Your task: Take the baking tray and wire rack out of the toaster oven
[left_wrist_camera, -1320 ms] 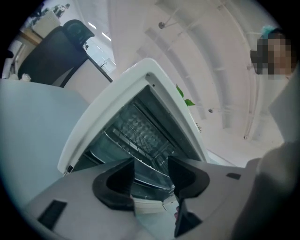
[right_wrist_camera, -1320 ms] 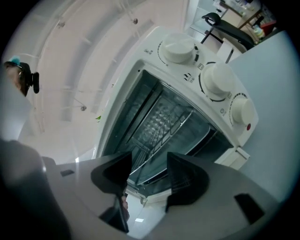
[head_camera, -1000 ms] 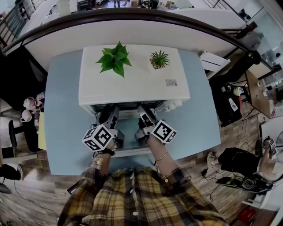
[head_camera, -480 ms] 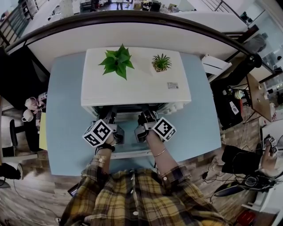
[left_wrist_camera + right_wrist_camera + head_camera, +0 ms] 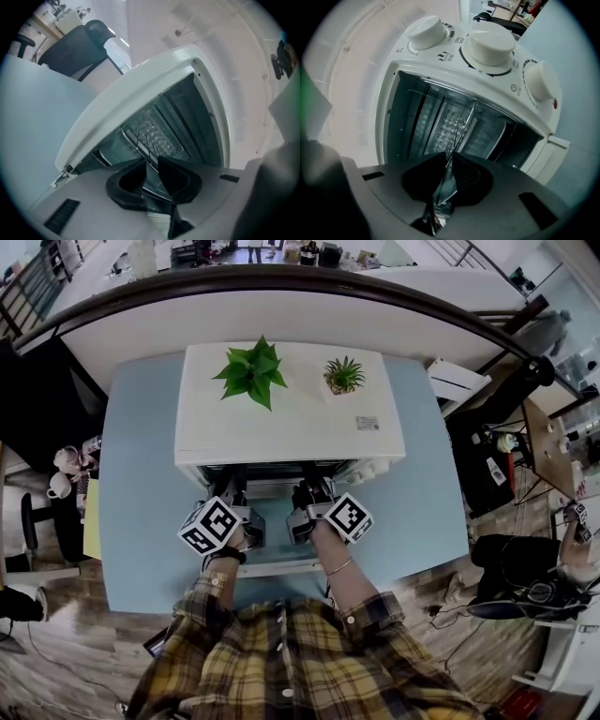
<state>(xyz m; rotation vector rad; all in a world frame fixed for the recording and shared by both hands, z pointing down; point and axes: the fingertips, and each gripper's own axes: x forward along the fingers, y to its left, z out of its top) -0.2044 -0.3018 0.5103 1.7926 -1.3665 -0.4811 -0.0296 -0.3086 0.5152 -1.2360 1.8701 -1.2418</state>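
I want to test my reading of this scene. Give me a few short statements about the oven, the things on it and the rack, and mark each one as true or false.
1. The toaster oven is open at the front. True.
2. Two plants, one large and one small, stand on top of the oven. True.
3. The wire rack already lies on the table outside the oven. False: it sits inside the oven, its front edge between the jaws of the left gripper and the right gripper, which have just been closing.
4. The oven has only one knob. False: three knobs show in the right gripper view.
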